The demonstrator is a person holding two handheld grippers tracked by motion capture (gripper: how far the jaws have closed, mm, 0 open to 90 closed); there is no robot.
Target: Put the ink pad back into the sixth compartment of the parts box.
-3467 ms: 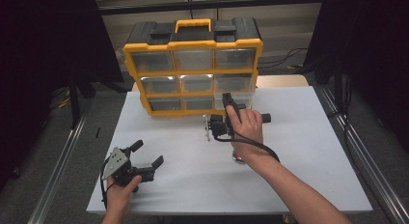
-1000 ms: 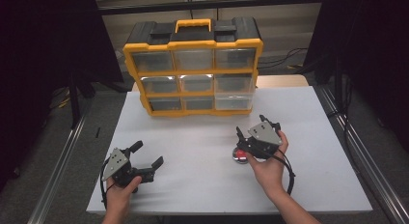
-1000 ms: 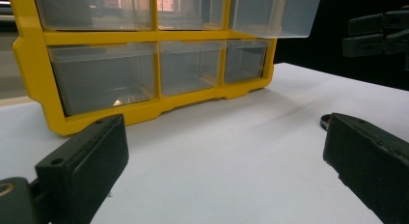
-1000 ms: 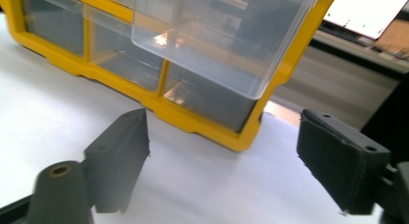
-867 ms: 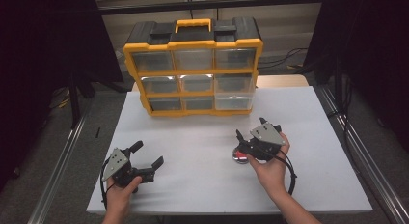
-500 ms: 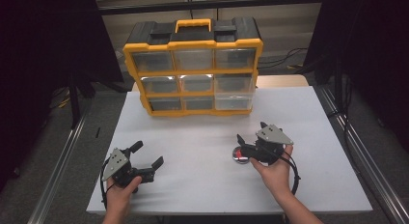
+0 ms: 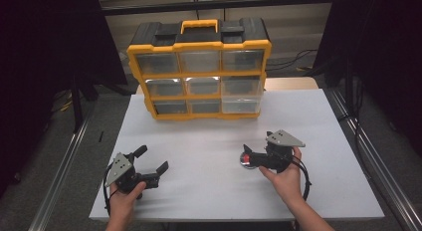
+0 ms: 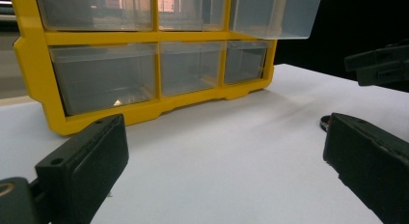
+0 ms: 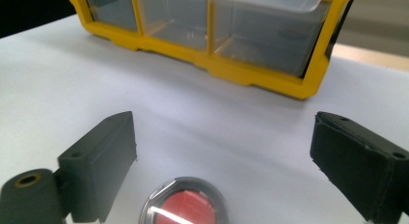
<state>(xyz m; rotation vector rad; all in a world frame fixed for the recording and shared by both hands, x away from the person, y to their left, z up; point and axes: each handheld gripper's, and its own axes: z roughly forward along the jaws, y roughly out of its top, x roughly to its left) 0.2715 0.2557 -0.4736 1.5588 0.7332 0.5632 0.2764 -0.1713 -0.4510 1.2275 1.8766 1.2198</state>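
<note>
Right gripper point(image 9: 222, 151): jaws apart, small round tin point(image 9: 183, 202) lying free between them.
Jaws have just been opening; the tin rests flat on the white table point(image 7: 209, 141), released, clear lid up, no long axis. Left gripper point(image 7: 149, 164) open, idle, well apart. Yellow drawer organizer point(image 7: 199, 71) beyond.

No legible text or labels
</note>
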